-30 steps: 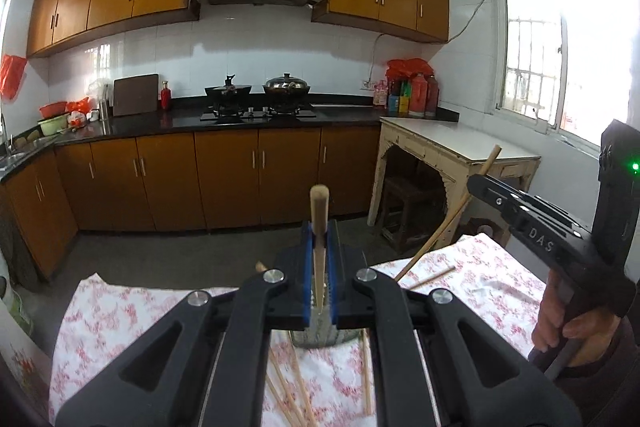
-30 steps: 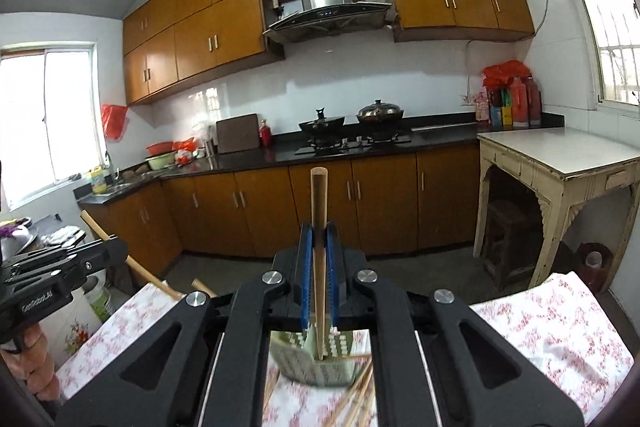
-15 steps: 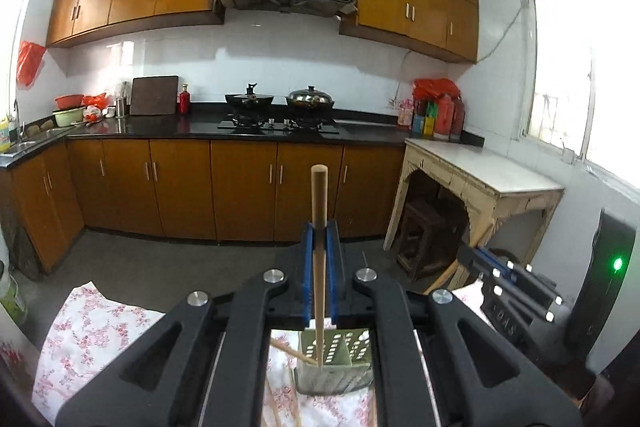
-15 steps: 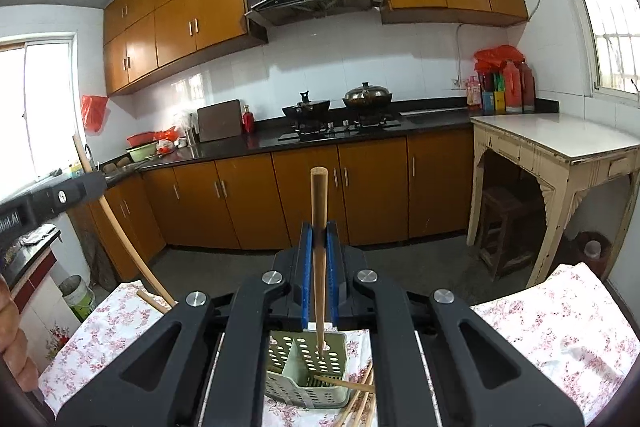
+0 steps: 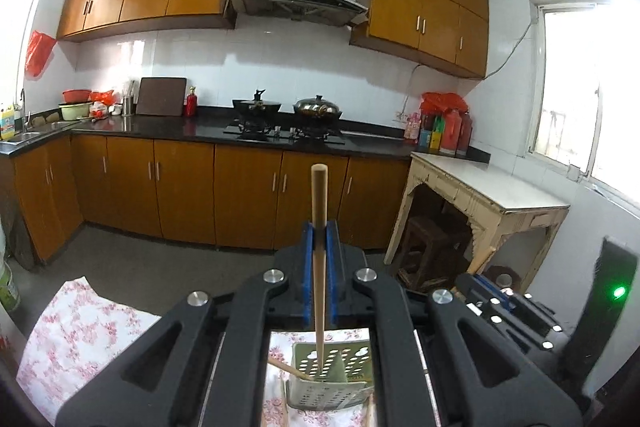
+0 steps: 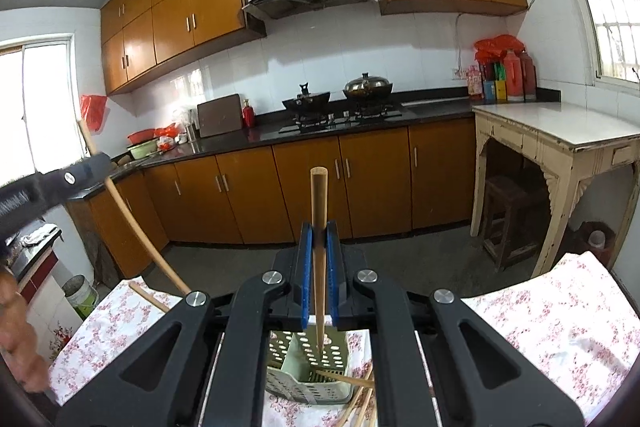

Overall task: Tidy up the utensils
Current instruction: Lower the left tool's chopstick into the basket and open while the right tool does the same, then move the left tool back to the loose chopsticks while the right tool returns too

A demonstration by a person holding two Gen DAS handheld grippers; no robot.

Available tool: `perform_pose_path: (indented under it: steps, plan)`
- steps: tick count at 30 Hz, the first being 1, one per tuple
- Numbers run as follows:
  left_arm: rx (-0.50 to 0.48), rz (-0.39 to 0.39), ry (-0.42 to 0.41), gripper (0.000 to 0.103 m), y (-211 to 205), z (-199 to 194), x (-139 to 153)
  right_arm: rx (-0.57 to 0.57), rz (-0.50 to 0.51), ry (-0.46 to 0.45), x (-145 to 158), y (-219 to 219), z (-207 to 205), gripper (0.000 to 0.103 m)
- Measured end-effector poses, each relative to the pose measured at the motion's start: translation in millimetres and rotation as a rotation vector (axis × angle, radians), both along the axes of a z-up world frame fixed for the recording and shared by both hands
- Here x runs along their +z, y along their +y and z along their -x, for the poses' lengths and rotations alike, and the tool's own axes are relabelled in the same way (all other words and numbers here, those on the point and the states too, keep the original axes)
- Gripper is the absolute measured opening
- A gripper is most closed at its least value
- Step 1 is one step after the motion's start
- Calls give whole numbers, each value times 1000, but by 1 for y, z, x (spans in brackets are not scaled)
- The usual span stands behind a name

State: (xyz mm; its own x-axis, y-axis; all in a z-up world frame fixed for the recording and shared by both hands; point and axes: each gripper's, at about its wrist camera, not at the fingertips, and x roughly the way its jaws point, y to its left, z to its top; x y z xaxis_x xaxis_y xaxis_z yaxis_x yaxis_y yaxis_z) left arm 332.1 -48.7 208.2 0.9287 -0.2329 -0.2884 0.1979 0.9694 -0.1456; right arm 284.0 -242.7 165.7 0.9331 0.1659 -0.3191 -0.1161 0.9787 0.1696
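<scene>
My left gripper is shut on a wooden chopstick that stands upright between the blue pads. Its thin tip hangs just inside a green perforated utensil holder on the floral tablecloth. One chopstick leans in the holder. My right gripper is likewise shut on an upright chopstick, tip over the same holder. The left gripper shows at the left of the right wrist view, its chopstick slanting down. The right gripper's body shows at the lower right of the left wrist view.
Loose chopsticks lie on the cloth beside the holder, another near the far left edge. A cream side table with a stool under it stands right. A person's hand is at the left. Wooden cabinets line the back.
Both grippers have drawn together and sunk toward the holder. The two chopstick tips now sit at its mouth; a second ago the holder was mostly hidden under the jaws.
</scene>
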Motion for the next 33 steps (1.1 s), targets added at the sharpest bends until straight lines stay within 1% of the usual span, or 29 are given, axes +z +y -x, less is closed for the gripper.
perform_pose_path:
  steps: [3,6,11,12,13,14,15,16,17,21,26,30,31,33]
  plan:
    - [10,-10,15,7,-3,-10,-19,10,-6,21,-6,2,-3,7]
    - [4,-14,30,7,-5,-15,-32,22,-12,39,-10,4,-5,7]
    - [2,-39,95,8,-8,-26,-49,29,-9,85,-19,5,-10,8]
    - [2,-44,109,11,-7,-27,-51,28,-9,103,-21,5,-12,9]
    - [3,-47,114,15,-6,-26,-52,24,-14,129,-24,4,-15,12]
    - [7,-50,115,28,-4,-24,-52,21,-17,142,-24,3,-15,28]
    - [17,-50,113,41,0,-22,-51,10,-24,146,-24,1,-15,51]
    - [22,-48,109,43,3,-20,-50,-4,-29,136,-23,-2,-12,57]
    - [28,-48,108,44,7,-17,-48,-12,-30,128,-21,-4,-9,59]
    - [49,-45,106,49,21,-5,-42,-29,-31,109,-12,-9,0,59]
    - [75,-55,99,54,42,27,-41,-51,-10,49,4,-15,32,59]
    - [91,-62,115,60,63,60,-53,-67,-8,24,7,-24,63,59]
    - [95,-65,121,61,67,66,-57,-72,-10,23,4,-28,75,59]
    - [108,-69,146,67,78,82,-73,-89,-12,31,-5,-37,88,59]
